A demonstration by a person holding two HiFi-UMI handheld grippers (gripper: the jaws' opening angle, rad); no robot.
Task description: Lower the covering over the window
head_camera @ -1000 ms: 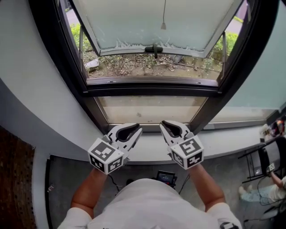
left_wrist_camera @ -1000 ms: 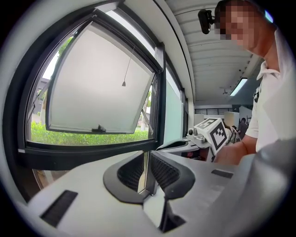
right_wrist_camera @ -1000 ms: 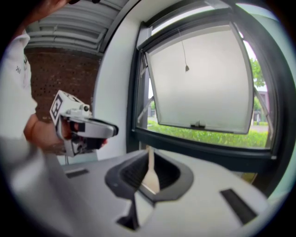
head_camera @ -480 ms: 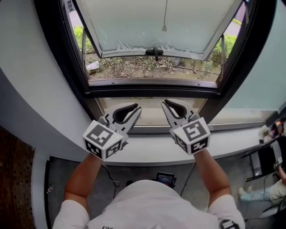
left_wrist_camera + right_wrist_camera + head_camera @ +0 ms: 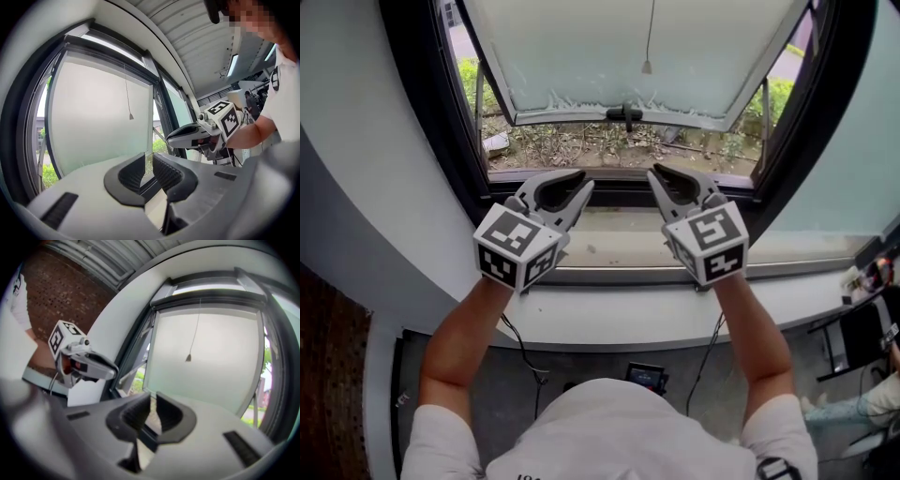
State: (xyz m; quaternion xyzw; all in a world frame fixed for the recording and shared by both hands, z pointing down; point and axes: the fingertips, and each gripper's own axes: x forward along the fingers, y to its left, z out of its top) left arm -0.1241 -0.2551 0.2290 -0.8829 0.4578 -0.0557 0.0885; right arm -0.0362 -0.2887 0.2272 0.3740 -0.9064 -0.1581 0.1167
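A thin pull cord with a small cone-shaped end (image 5: 646, 67) hangs in front of the frosted, outward-tilted window pane (image 5: 609, 47). The same cord end (image 5: 131, 116) shows in the left gripper view, and the cord end (image 5: 188, 357) in the right gripper view. The covering itself is out of sight. My left gripper (image 5: 583, 184) and right gripper (image 5: 654, 172) are held side by side, level, in front of the lower black frame (image 5: 619, 194), well below the cord. Both look shut with nothing between the jaws. Left gripper (image 5: 148, 157) sees the right beside it; right gripper (image 5: 153, 399) sees the left.
A pale sill (image 5: 619, 323) runs under the window. A black handle (image 5: 623, 113) sits on the pane's lower edge, with plants and soil (image 5: 581, 141) outside. On the floor are a small device (image 5: 647, 373) with cables and, at the right, a seated person (image 5: 862, 398).
Both grippers have risen together from over the sill to the height of the lower window frame, each rolling a little. Their jaws look the same as before.
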